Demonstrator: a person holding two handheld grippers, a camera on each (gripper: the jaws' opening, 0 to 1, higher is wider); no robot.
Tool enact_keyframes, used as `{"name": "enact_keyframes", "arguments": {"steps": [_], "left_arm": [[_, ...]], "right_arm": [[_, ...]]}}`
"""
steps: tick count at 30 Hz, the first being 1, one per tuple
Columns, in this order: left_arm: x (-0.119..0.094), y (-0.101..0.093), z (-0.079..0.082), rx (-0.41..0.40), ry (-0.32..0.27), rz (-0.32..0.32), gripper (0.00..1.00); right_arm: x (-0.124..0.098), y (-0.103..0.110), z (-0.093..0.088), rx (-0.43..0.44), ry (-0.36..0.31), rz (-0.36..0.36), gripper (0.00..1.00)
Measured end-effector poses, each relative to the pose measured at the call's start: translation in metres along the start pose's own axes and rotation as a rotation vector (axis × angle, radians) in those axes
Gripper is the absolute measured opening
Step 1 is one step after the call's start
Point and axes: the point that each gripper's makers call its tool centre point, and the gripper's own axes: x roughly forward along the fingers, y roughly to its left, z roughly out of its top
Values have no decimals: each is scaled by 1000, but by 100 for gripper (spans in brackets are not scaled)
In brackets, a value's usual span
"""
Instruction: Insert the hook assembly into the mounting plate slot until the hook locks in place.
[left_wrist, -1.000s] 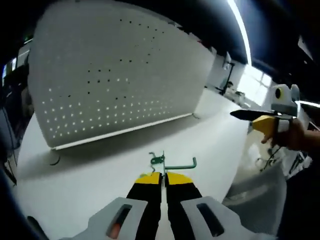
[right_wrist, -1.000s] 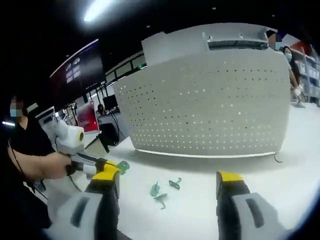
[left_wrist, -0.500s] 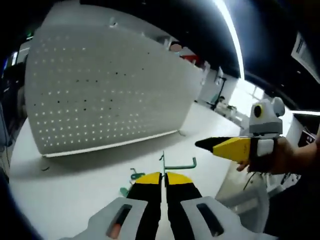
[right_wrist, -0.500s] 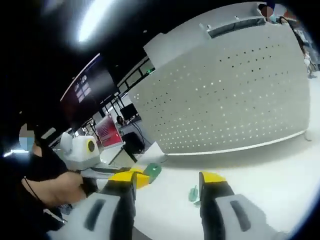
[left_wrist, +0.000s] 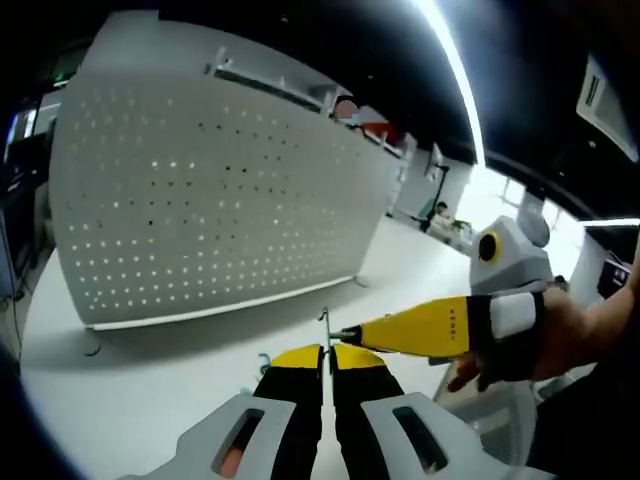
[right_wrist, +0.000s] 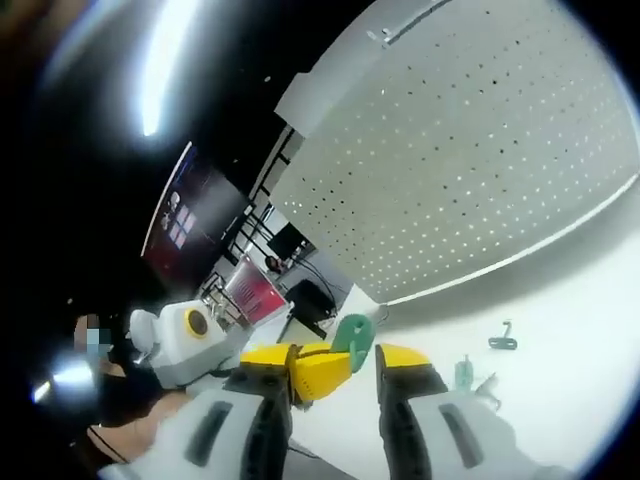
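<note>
Here, a green metal hook (left_wrist: 328, 326) sits pinched between the yellow-tipped black fingers of the left gripper (left_wrist: 324, 352), its thin wire stem poking up just past the closed tips. In the left gripper view the right gripper (left_wrist: 345, 335) reaches in from the right, its long yellow finger (left_wrist: 420, 328) tapering to a point that touches or nearly touches the hook; whether that gripper has hold of it cannot be told from this side. A bare hand (left_wrist: 540, 340) wraps the right gripper's handle.

In the right gripper view the same meeting shows from the other side: the hook's flat, rounded green plate (right_wrist: 351, 334) stands between the right gripper's own fingers (right_wrist: 331, 362), which are set narrowly apart, with the left gripper's yellow finger (right_wrist: 312, 365) thrust into the gap beneath it.

Behind, the mounting plate (left_wrist: 210, 190), a large pale grey pegboard panel with even rows of small round holes, stands upright on the smooth white worktop (left_wrist: 130, 400), raised on small feet. Light glints through many of the holes. Two spare green hooks (right_wrist: 503, 339) (right_wrist: 465, 373) lie loose on the worktop (right_wrist: 580, 340) near the panel's base (right_wrist: 470, 180), well apart from the held one. A bright ceiling strip light (left_wrist: 450, 75) cuts across the dark ceiling.
</note>
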Motion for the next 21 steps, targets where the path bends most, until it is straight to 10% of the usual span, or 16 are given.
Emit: {"name": "enact_keyframes", "arguments": {"steps": [21], "left_arm": [[-1,-5,8,63,-34,-5,1]], "right_arm": [[-1,-1,6,73,-34,17,3]]}}
